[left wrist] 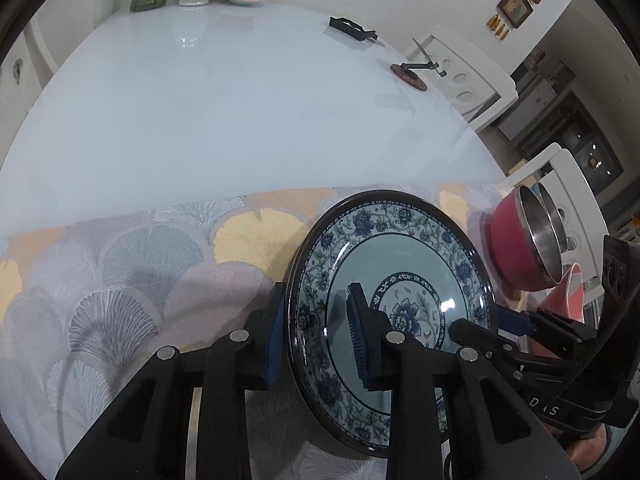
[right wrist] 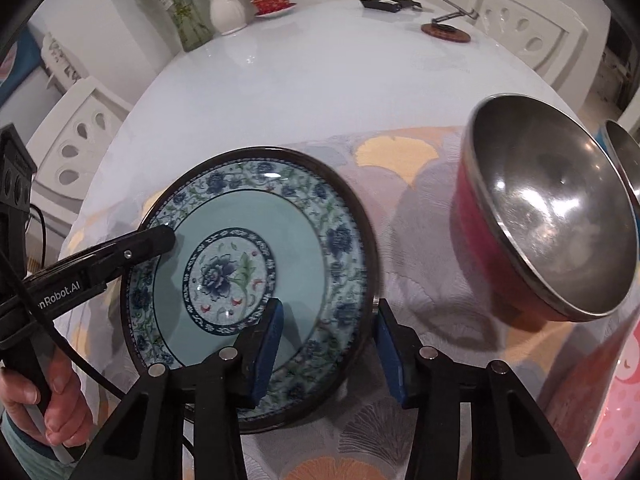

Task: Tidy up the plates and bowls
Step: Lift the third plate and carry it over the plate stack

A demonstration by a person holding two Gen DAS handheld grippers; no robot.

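While both grippers straddle its rim, plate [right wrist: 256,276] sits tilted on the cloth [left wrist: 120,280], the landmark for all below

Left gripper [left wrist: 316,344]: jaws either side of plate's left rim, one pad behind, one on the face; closed on it as far as can be judged
Right gripper [right wrist: 326,356]: jaws bracket plate's near-right rim; contact not certain
Plate: round, glazed ceramic, blue floral band, teal well, dark edge
Bowls [right wrist: 548,216]: right of plate, nested pair, steel inside, red outside, tipped on side
Next move turns on plate lying directly between both tools; bowls nearer right gripper
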